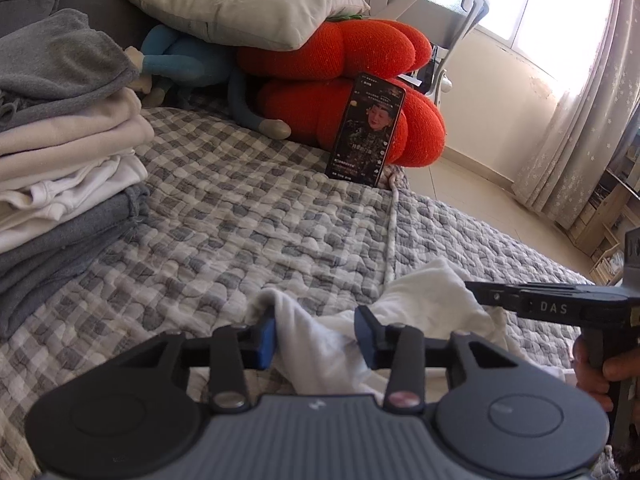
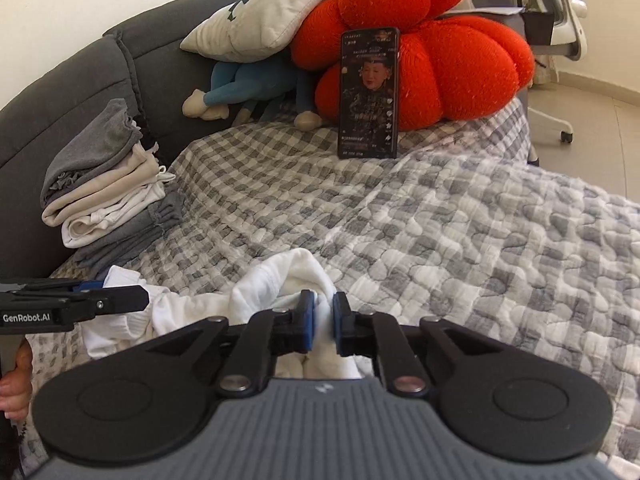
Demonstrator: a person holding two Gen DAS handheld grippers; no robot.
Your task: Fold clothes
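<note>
In the left wrist view, the left hand-held gripper [image 1: 316, 334] straddles a bunched fold of the crumpled white cotton garment [image 1: 424, 304], its blue pads [image 1: 266, 338] touching the cloth on both sides; the garment trails rightward toward the right hand-held gripper [image 1: 476, 289], so its long axis runs between the two. In the right wrist view, the right hand-held gripper [image 2: 323, 318] is clamped on the garment's [image 2: 280, 280] other end, directly ahead. Both sit on the grey checked quilted bedspread [image 2: 460, 232], near a stack of folded clothes [image 2: 108, 184], with a propped phone [image 2: 368, 94] against a red cushion [image 2: 460, 64].
</note>
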